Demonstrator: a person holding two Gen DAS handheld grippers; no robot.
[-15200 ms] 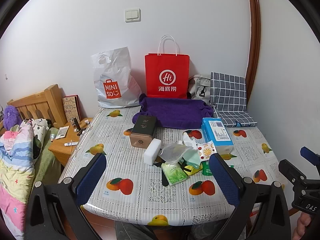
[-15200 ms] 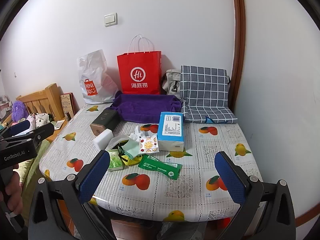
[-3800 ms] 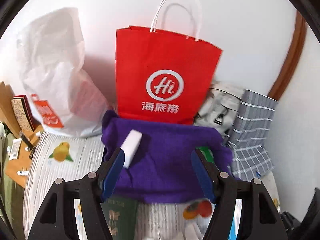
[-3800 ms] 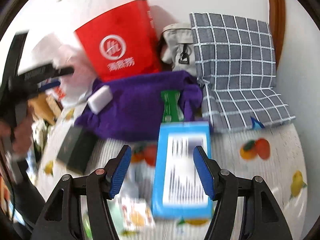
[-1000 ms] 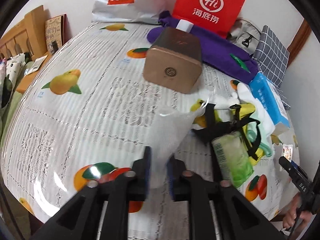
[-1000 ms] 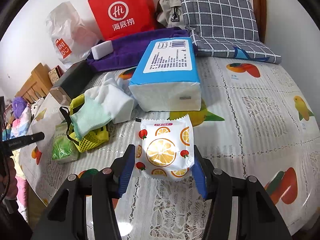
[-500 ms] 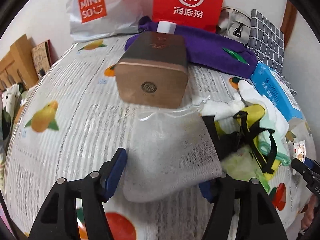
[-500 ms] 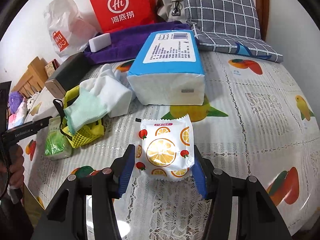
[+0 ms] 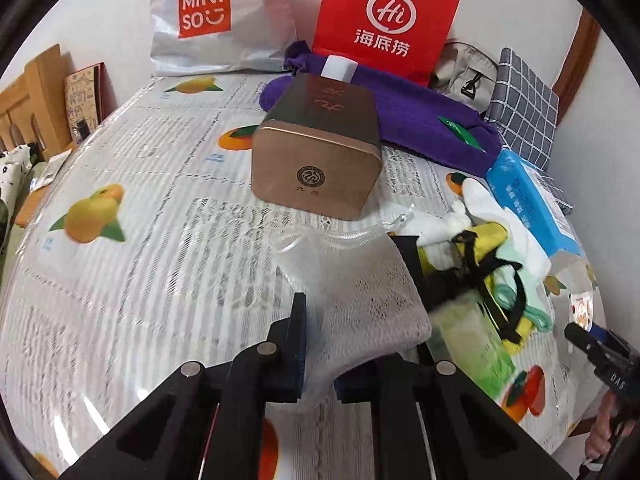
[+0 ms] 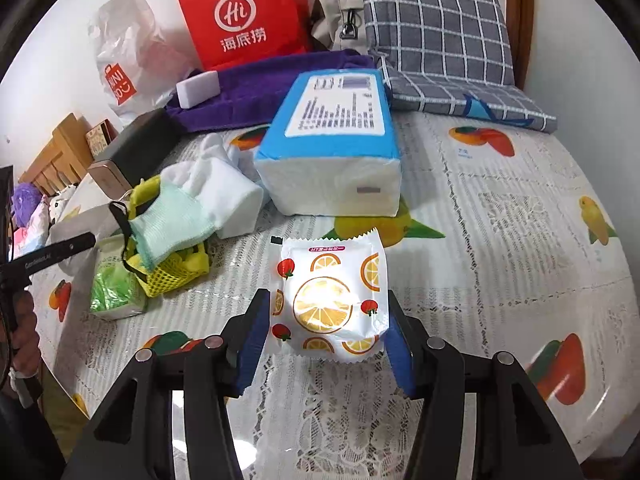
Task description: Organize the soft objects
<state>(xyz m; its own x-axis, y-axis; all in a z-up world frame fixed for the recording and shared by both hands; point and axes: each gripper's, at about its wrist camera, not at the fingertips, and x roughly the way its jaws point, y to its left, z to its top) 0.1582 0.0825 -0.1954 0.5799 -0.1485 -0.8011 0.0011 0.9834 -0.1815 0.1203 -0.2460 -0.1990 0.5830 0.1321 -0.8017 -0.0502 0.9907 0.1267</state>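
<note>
On the worktop's (image 9: 120,168) left part, the white mesh pouch (image 9: 352,280) lies just near of the copper tin (image 9: 316,172), its near corner pinched in the closed left claw (image 9: 318,364). Rightward, the orange-print packet (image 10: 332,300) sits clamped between the right claw's (image 10: 326,340) pads, near of the blue tissue pack (image 10: 332,152). Bare cloth stretches right to the worktop's edge.

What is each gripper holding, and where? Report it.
Left gripper: shut on the mesh pouch, pinching its near bottom edge. Right gripper: clamps the orange-print packet by its two side edges.
</note>
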